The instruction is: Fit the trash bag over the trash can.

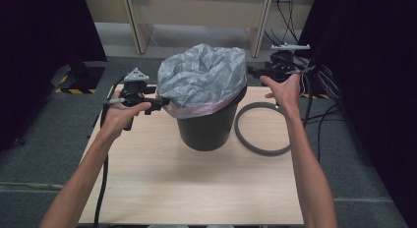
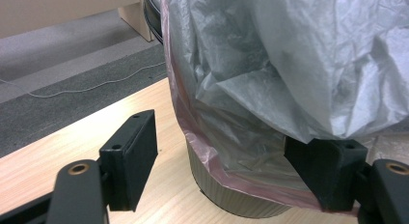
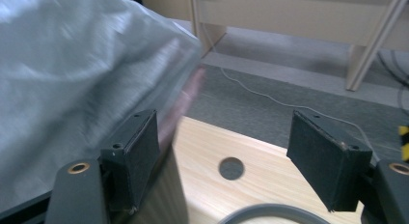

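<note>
A round dark bin [image 1: 206, 127] stands mid-table, lined with crinkly grey plastic bag [image 1: 204, 75] billowing over its rim. The left gripper [image 1: 160, 104] gapes beside the pink-edged hem; the right gripper [image 1: 253, 70] hangs open by the far side. A smooth grey ring [image 1: 260, 128] lies alongside, partly cut off in the right gripper view.

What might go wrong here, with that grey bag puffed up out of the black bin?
The bag billows high above the bin instead of sitting inside, so it may slip off the rim.

The left gripper has its open jaws at the bag's pink hem; thin plastic might tear if pinched or pulled hard.

The grey ring lies on the table beside the bin, under the right gripper; a low hand might knock it.
</note>
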`<state>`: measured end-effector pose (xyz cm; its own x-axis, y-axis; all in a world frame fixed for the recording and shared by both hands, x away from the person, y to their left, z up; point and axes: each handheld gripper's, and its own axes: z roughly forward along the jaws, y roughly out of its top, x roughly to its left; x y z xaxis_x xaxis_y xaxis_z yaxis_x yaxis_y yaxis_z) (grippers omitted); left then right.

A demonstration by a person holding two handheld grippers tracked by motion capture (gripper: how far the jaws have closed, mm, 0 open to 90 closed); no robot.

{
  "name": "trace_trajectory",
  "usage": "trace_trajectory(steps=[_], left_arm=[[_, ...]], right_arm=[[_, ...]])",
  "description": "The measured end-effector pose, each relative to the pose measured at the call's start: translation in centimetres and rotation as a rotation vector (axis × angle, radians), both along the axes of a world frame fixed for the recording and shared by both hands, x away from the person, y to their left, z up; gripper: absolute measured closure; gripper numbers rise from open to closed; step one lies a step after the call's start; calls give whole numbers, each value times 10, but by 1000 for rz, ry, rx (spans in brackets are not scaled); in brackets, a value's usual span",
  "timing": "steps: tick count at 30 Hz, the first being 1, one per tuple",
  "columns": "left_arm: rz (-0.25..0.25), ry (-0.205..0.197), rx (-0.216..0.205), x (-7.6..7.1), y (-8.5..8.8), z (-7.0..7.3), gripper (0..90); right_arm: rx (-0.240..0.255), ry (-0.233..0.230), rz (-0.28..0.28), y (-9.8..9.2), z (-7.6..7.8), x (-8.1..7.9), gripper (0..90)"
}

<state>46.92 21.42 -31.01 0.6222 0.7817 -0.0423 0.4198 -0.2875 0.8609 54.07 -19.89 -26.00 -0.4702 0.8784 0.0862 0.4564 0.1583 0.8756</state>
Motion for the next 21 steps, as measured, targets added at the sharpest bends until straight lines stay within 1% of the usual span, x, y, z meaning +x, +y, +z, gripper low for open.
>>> trace_trajectory(steps=[3, 5, 6, 9, 11, 13, 14, 16, 17, 19, 21], left_arm=[[-1, 1, -3, 1, 0, 0, 267], [-2, 2, -3, 1, 0, -1, 267], [-4, 2, -3, 1, -1, -1, 268], [-3, 5, -4, 2, -1, -1, 267], [-4, 4, -3, 2, -1, -1, 268], [-5, 5, -7, 2, 0, -2, 267], [-4, 5, -7, 2, 0, -2, 267], [-3, 5, -7, 2, 0, -2, 267], [-3, 5, -7, 2, 0, -2, 267], [-1, 5, -9, 2, 1, -2, 267], [-1, 4, -9, 2, 1, -2, 267]], right_arm=[[-22, 13, 28, 10, -1, 3, 333], [-42, 31, 40, 16, -5, 5, 390], [-46, 31, 45, 18, -6, 6, 423], [-38, 40, 79, 23, -8, 6, 565], [-42, 44, 102, 24, -6, 6, 680], [-32, 55, 119, 25, -5, 5, 763], [-31, 61, 130, 25, -4, 4, 789], [-30, 59, 129, 25, -2, 4, 809], [-24, 50, 127, 24, -1, 3, 899], [-46, 44, 113, 22, 3, 2, 900], [-65, 55, 113, 20, 2, 1, 900]])
